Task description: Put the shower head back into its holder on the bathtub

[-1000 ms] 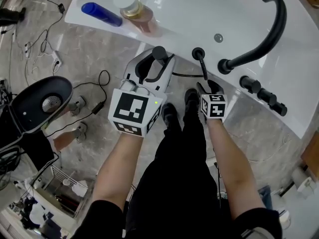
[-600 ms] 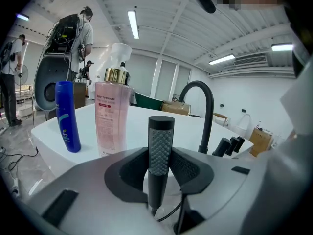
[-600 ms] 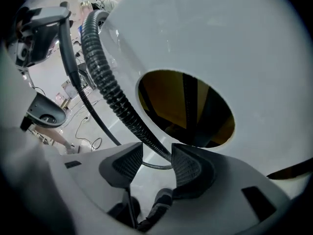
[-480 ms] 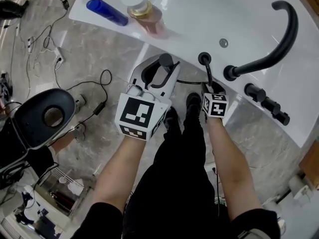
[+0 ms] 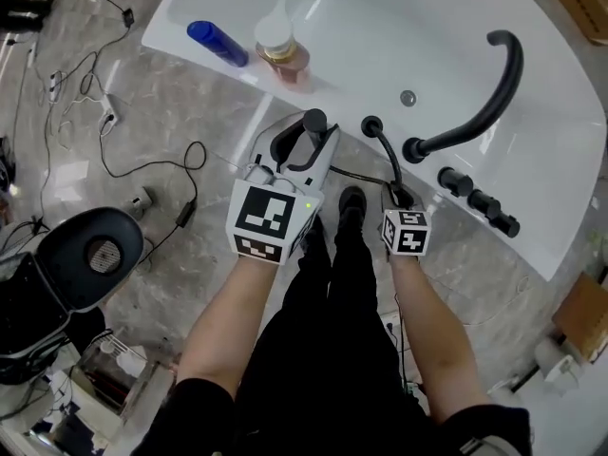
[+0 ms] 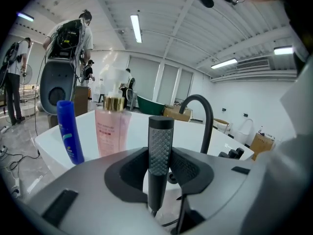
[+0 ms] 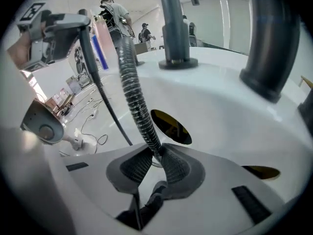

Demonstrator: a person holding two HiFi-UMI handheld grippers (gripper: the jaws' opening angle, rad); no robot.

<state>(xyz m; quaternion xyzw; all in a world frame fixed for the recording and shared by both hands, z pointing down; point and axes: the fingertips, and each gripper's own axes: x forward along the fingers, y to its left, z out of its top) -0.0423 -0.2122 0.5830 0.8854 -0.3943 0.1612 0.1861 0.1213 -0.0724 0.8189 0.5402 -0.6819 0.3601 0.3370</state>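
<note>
Bathtub (image 5: 380, 27) edge | left gripper (image 5: 302, 133) clamps upright shower head (image 6: 160, 146) | right gripper (image 7: 154, 163) jaws just closed in, pinching hose (image 7: 134, 97) | blue bottle (image 5: 217, 44), pink bottle (image 5: 280, 50) stand on rim beyond

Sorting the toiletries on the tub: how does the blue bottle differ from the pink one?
The blue bottle is slim and opaque; the pink bottle is wider and translucent. The blue bottle is blue to its top, while the pink bottle has a gold collar under a pale cap. Both stand upright, side by side on the bathtub rim.
</note>
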